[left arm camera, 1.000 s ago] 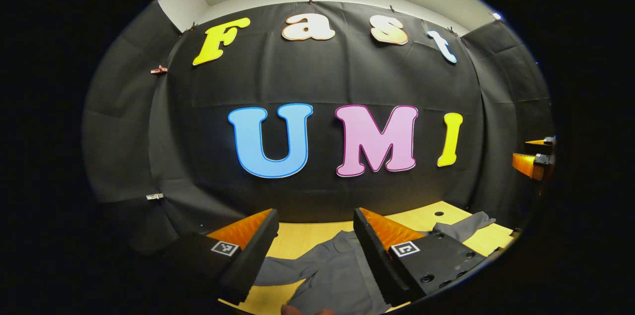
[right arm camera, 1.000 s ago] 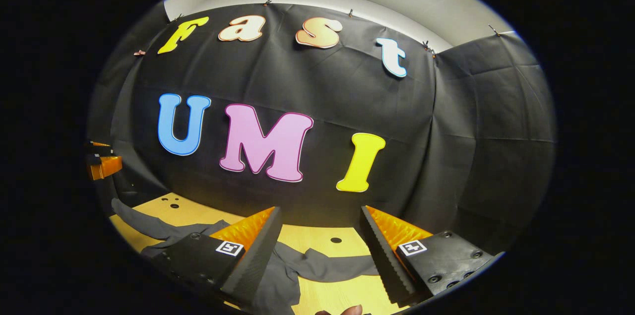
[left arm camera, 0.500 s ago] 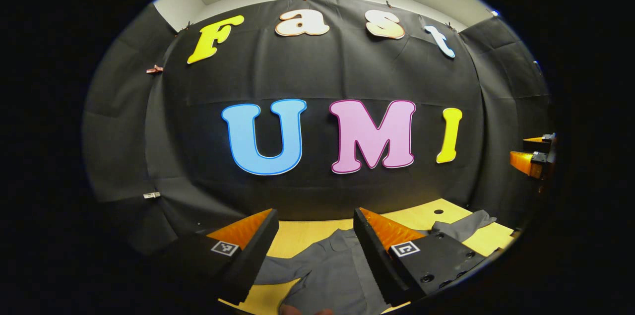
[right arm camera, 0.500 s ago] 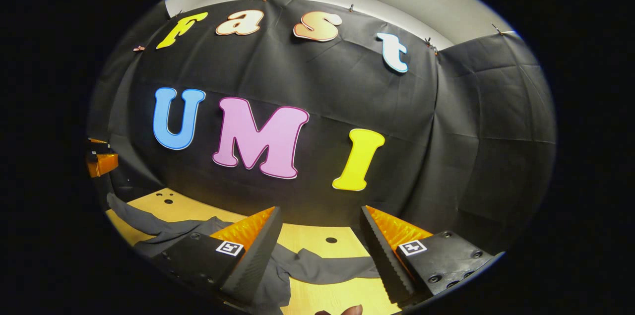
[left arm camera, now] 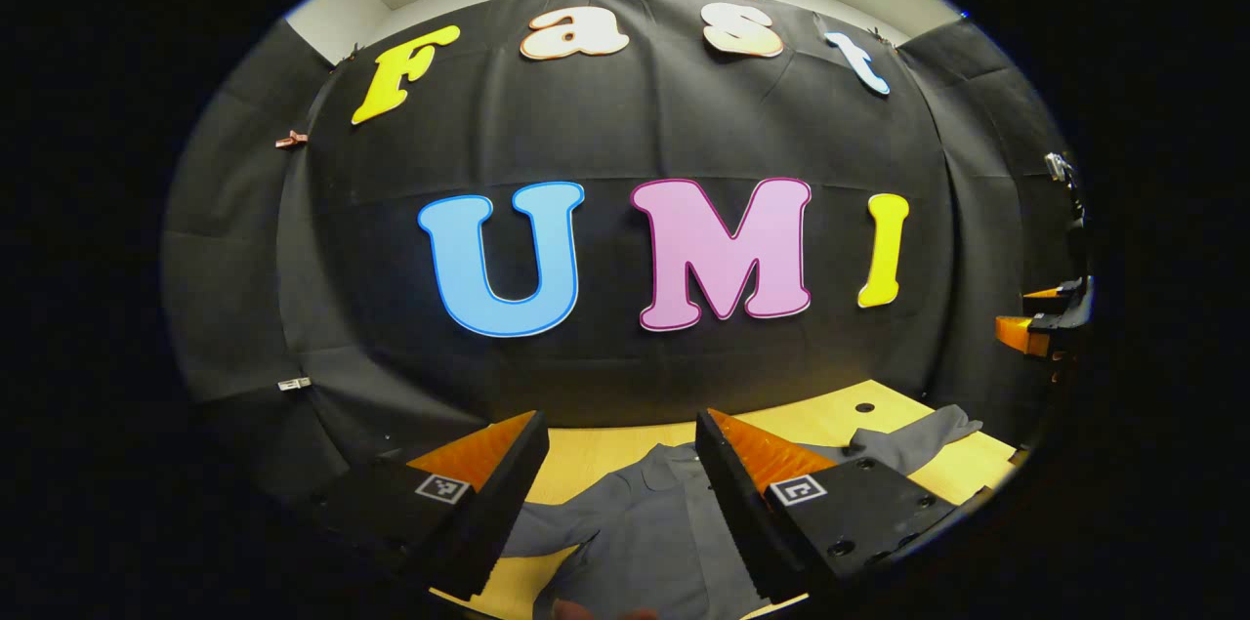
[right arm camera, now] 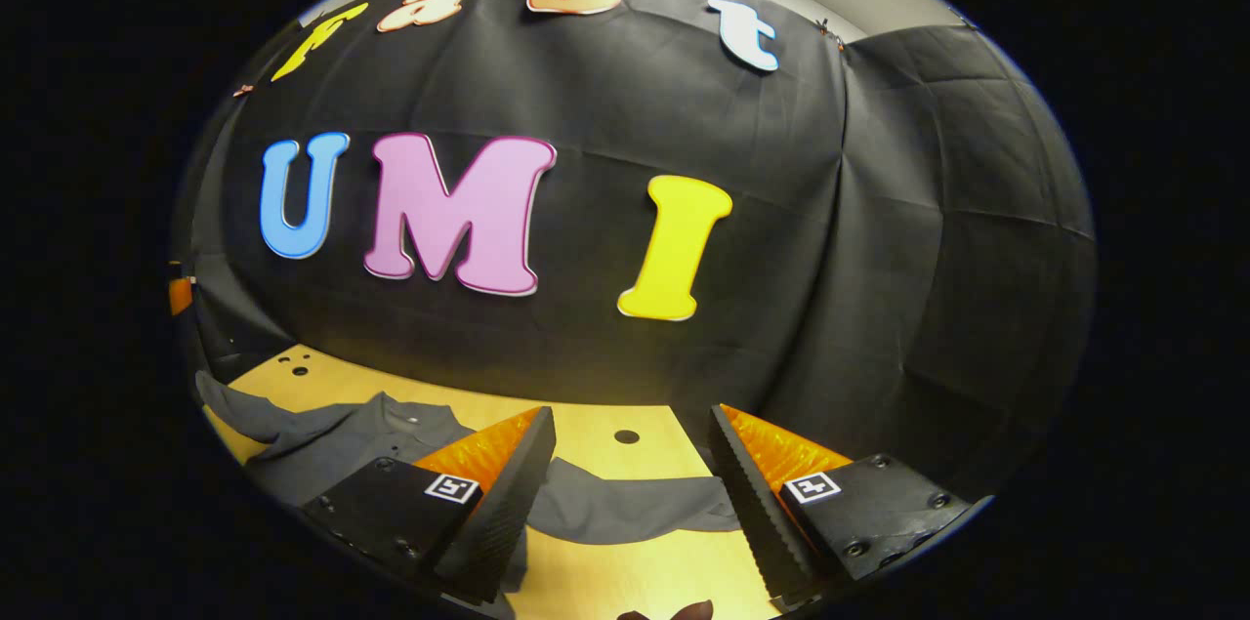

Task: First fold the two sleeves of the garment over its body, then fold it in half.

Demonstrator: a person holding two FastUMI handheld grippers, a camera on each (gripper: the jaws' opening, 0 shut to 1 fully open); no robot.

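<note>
Grey garment spread on the table, both grippers held above it with fingers apart.

The grey garment [left arm camera: 640,532] lies flat on the wooden table [left arm camera: 605,454], collar towards the booth's black cloth wall [left arm camera: 625,132], one sleeve [left arm camera: 913,439] reaching out past a small round hole [left arm camera: 864,407] in the table. The left gripper [left arm camera: 620,483] hangs over the garment's body, its fingers spread wide and holding nothing; each finger carries a small square black-and-white marker [left arm camera: 797,490], with no readable writing on it. The right gripper [right arm camera: 630,483] is above the other sleeve [right arm camera: 635,508], which lies across the table near another hole [right arm camera: 626,436]; its fingers are also wide apart and empty. From the left gripper view, the right gripper [left arm camera: 1040,322] shows at the garment's far side, above the table. No containers are on the table.
</note>
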